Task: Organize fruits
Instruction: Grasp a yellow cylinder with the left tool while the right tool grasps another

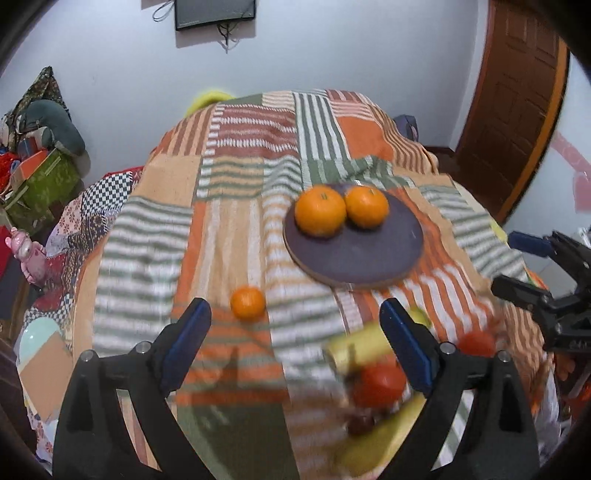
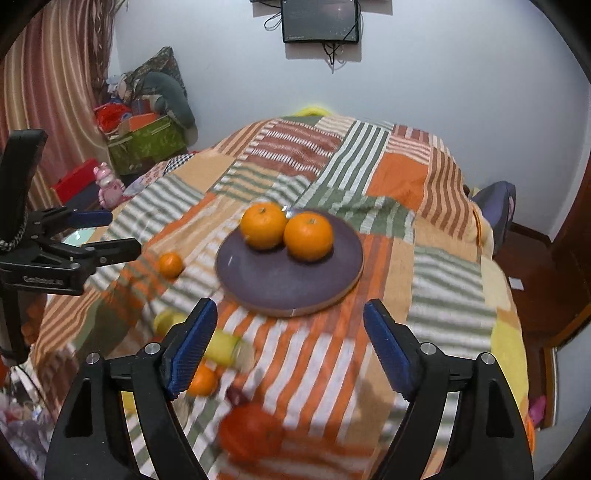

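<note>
A dark round plate [image 1: 369, 254] [image 2: 280, 284] lies on the striped cloth and holds two oranges [image 1: 320, 211] [image 1: 366, 206], which also show in the right wrist view [image 2: 263, 225] [image 2: 308, 238]. A small orange [image 1: 248, 303] [image 2: 170, 264] lies on the cloth left of the plate. Nearer me lie a banana [image 1: 358, 347] [image 2: 225, 347], a red tomato [image 1: 382, 380] [image 2: 251, 432], another tomato [image 1: 476, 343] and a small orange [image 2: 201, 380], all blurred. My left gripper [image 1: 295, 339] is open and empty above the cloth. My right gripper [image 2: 290, 343] is open and empty before the plate.
The table's cloth [image 1: 236, 177] drops off at all edges. A green box [image 2: 147, 144] and clutter stand at the far left by the curtain. A wooden door [image 1: 517, 96] is at the right. A screen [image 2: 319, 20] hangs on the wall.
</note>
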`<state>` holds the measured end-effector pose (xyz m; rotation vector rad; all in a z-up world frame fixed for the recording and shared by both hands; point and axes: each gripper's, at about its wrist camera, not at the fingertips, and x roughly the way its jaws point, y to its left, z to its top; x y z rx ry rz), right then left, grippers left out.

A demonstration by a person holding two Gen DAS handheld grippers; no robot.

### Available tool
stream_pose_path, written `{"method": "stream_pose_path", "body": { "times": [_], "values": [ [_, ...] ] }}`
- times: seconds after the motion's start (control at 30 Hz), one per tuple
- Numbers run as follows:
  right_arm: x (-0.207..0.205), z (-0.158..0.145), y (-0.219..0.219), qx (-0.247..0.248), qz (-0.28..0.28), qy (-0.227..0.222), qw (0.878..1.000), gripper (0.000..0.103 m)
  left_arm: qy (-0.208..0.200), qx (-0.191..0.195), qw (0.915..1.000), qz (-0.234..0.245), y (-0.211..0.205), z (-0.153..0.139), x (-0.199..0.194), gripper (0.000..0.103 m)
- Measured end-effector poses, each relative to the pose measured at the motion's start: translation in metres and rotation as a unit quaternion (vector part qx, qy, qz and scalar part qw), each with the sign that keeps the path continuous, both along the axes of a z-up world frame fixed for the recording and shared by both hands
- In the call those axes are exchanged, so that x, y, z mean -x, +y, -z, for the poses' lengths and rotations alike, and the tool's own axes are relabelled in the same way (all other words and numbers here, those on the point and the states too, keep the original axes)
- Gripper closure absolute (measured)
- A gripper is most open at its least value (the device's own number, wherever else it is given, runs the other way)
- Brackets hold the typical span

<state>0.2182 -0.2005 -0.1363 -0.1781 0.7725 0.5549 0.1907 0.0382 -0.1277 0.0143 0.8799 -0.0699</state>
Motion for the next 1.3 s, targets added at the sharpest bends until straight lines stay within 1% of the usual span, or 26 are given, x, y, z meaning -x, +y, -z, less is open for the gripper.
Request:
{"method": "stream_pose_path", "body": {
  "times": [0.2,0.3,0.43,0.5,0.6,0.67,0.8,0.9,1.0,1.07,1.13,1.2,1.23,1.27,1.3],
  "values": [
    [0.016,0.023,0.004,0.011,-0.013,0.037,0.999,0.023,0.025,-0.005,0.9988,0.041,-0.024,0.020,0.037,0.009],
    [0.025,0.034,0.010,0.026,-0.024,0.047,0.998,0.023,0.040,0.005,0.9974,0.060,-0.037,0.035,0.049,0.009],
    [0.039,0.047,0.021,0.051,-0.046,0.057,0.996,0.023,0.066,0.015,0.9952,0.070,-0.045,0.055,0.052,0.009],
    [0.042,0.053,0.026,0.068,-0.053,0.057,0.995,0.023,0.072,0.028,0.9942,0.075,-0.046,0.060,0.054,0.009],
    [0.045,0.063,0.034,0.103,-0.060,0.049,0.992,0.023,0.103,0.049,0.9893,0.090,-0.048,0.072,0.054,0.009],
    [0.044,0.070,0.038,0.119,-0.064,0.054,0.989,0.023,0.120,0.055,0.9871,0.091,-0.050,0.083,0.052,0.009],
    [0.046,0.068,0.041,0.121,-0.066,0.044,0.989,0.023,0.118,0.084,0.9860,0.083,-0.045,0.093,0.055,0.010],
    [0.050,0.062,0.046,0.120,-0.069,0.028,0.990,0.023,0.107,0.086,0.9876,0.076,-0.040,0.090,0.061,0.013],
    [0.053,0.054,0.055,0.115,-0.080,0.013,0.990,0.025,0.101,0.091,0.9883,0.069,-0.030,0.085,0.068,0.019],
    [0.054,0.048,0.061,0.109,-0.088,0.005,0.990,0.027,0.097,0.101,0.9886,0.056,-0.019,0.080,0.073,0.020],
    [0.055,0.043,0.070,0.097,-0.098,0.003,0.990,0.027,0.091,0.105,0.9893,0.043,-0.009,0.076,0.077,0.021],
    [0.053,0.041,0.081,0.092,-0.104,0.001,0.990,0.027,0.084,0.109,0.9900,0.030,0.003,0.073,0.082,0.030],
    [0.052,0.041,0.089,0.091,-0.106,-0.001,0.990,0.027,0.083,0.112,0.9897,0.031,0.007,0.072,0.084,0.039],
    [0.050,0.040,0.096,0.084,-0.109,0.000,0.991,0.027,0.079,0.112,0.9902,0.027,0.012,0.069,0.087,0.046],
    [0.049,0.039,0.102,0.078,-0.110,-0.001,0.991,0.027,0.071,0.108,0.9913,0.023,0.015,0.065,0.090,0.049]
  ]
}}
